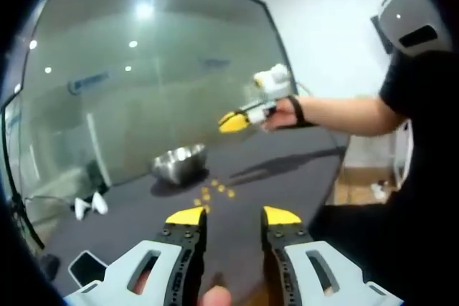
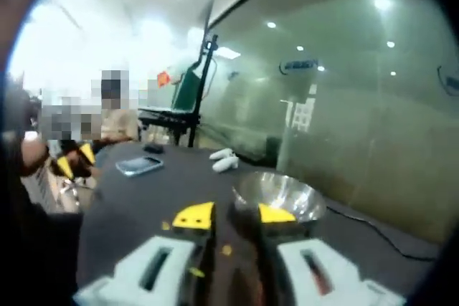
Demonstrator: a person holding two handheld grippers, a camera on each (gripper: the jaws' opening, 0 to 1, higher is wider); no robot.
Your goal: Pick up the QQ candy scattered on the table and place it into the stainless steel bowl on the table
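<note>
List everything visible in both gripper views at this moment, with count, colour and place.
Stainless steel bowl: one, silver, far part of the table, near the glass wall.
QQ candy: about six, yellow, scattered on the table in front of the bowl.
Table: one, dark grey.
Phone: one, light-coloured, flat on the table's far side.
White objects: two, beside each other on the table; type unclear.
Cable: one, black, trailing behind the bowl.
Right gripper: yellow-tipped, held above the table.
Left gripper: yellow-tipped, jaws apart, empty.
</note>
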